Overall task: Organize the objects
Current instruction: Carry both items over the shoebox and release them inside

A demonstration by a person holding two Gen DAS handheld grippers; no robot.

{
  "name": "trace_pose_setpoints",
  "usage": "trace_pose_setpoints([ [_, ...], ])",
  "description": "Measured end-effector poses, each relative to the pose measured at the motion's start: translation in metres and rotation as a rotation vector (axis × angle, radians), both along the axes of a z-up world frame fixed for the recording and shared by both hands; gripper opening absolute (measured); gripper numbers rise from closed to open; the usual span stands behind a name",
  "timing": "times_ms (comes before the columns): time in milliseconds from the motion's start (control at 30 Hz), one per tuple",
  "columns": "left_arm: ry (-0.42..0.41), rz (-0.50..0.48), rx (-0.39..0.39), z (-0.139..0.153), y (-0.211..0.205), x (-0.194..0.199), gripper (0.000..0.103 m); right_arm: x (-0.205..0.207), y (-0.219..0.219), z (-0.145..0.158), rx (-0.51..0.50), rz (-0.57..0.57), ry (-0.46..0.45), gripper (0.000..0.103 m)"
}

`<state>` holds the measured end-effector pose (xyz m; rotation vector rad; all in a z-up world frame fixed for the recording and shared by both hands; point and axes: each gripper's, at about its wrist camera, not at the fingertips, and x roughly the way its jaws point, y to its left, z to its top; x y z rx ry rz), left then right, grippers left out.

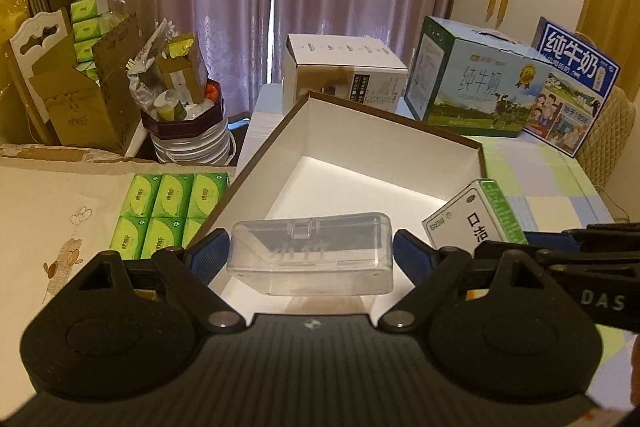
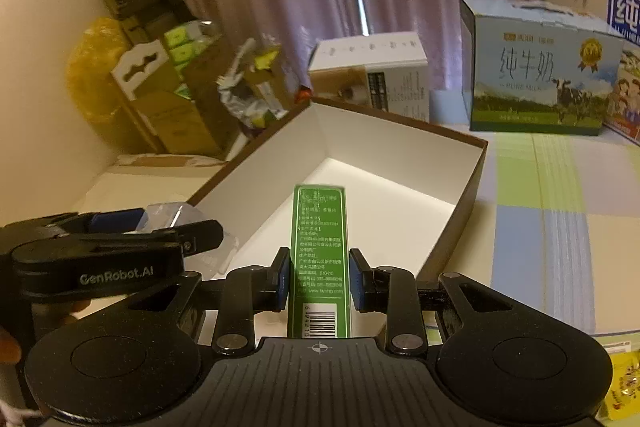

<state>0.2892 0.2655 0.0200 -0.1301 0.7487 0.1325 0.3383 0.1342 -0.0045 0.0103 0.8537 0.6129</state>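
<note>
My left gripper [image 1: 310,255] is shut on a clear plastic case [image 1: 310,253] and holds it over the near corner of a large open box [image 1: 400,151] with brown outer walls and a white inside. My right gripper [image 2: 320,277] is shut on a green and white medicine carton [image 2: 320,255], held lengthwise over the same box [image 2: 400,155]. The carton also shows in the left wrist view [image 1: 478,217], with the right gripper behind it. The left gripper and the clear case [image 2: 168,217] show at the left of the right wrist view. The box looks empty inside.
The box rests on a table with a pastel checked cloth [image 2: 560,195]. Behind it stand a white carton [image 1: 344,75] and two milk cartons [image 1: 476,83]. Green tissue packs [image 1: 168,215] lie left of the box. Cardboard boxes and a full bin [image 1: 188,123] crowd the far left.
</note>
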Motion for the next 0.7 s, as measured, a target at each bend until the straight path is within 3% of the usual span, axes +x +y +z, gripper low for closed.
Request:
trace_pose_setpoints([
  [367,0.064,-0.028,-0.019,-0.029,0.018,0.039,0.086,0.025,0.024,-0.043,-0.097,-0.057,0.025,0.027],
  [700,0.084,-0.045,-0.031,-0.041,0.023,0.057,0.086,0.033,0.030,-0.051,-0.139,-0.070,-0.004,0.027],
])
